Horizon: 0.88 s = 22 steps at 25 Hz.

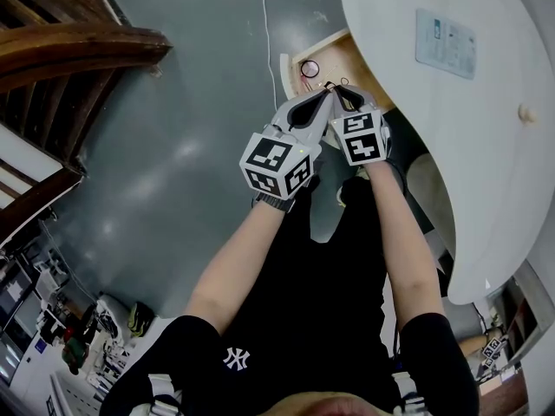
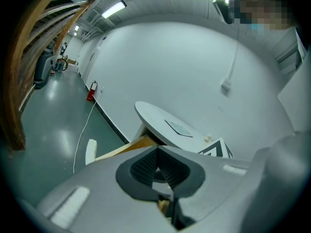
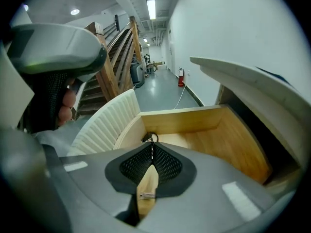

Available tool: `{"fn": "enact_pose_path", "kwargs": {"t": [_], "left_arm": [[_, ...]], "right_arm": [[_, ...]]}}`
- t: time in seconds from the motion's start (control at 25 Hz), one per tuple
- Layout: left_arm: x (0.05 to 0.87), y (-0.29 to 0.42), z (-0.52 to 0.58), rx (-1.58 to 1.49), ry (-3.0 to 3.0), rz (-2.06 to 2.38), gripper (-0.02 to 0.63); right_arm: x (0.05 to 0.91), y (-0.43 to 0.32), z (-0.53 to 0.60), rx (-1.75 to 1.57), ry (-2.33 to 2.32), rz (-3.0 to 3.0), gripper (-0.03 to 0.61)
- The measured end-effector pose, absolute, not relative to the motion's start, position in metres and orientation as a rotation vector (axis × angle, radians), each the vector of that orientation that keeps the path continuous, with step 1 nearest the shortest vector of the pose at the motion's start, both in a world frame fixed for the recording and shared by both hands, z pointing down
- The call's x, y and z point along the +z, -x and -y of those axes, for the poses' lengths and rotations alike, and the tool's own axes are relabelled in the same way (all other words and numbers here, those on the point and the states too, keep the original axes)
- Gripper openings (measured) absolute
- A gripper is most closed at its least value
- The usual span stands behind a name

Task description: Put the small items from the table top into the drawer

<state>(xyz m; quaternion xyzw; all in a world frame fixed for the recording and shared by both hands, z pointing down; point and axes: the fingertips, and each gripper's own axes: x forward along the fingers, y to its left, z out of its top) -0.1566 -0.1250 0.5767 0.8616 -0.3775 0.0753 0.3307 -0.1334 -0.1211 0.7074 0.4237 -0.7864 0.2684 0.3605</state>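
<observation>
Both grippers are held side by side over the open wooden drawer (image 1: 347, 59) of a round white table (image 1: 486, 198). My right gripper (image 1: 341, 91) (image 3: 152, 148) is shut on a thin black wire loop (image 3: 152, 140) that sticks up past its tips, above the drawer's floor (image 3: 209, 144). My left gripper (image 1: 326, 95) (image 2: 156, 155) is shut, with its pads meeting at the tip; nothing shows between them. A small round ring (image 1: 310, 68) lies in the drawer. On the table top stay a blue-white card (image 1: 445, 43) (image 2: 179, 127) and a small pale knob-like item (image 1: 525, 113) (image 2: 208, 138).
The drawer's white ribbed front (image 3: 104, 125) (image 2: 90, 149) stands out over the grey floor (image 1: 191, 146). A wooden staircase (image 1: 69, 50) rises at the left. A white cable (image 1: 265, 16) runs along the floor by the wall, and a red fire extinguisher (image 2: 91, 91) stands there.
</observation>
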Motion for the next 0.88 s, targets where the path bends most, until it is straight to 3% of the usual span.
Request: {"fn": "enact_pose_path", "kwargs": {"t": [0.32, 0.88], "left_arm": [[0.576, 0.160, 0.127, 0.201, -2.253, 0.983, 0.000], [0.521, 0.137, 0.113, 0.243, -2.327, 0.884, 0.000]], "right_arm": [[0.713, 0.136, 0.120, 0.711, -1.070, 2.006, 0.077], [0.616, 0.119, 0.098, 0.716, -1.244, 2.064, 0.028]]}}
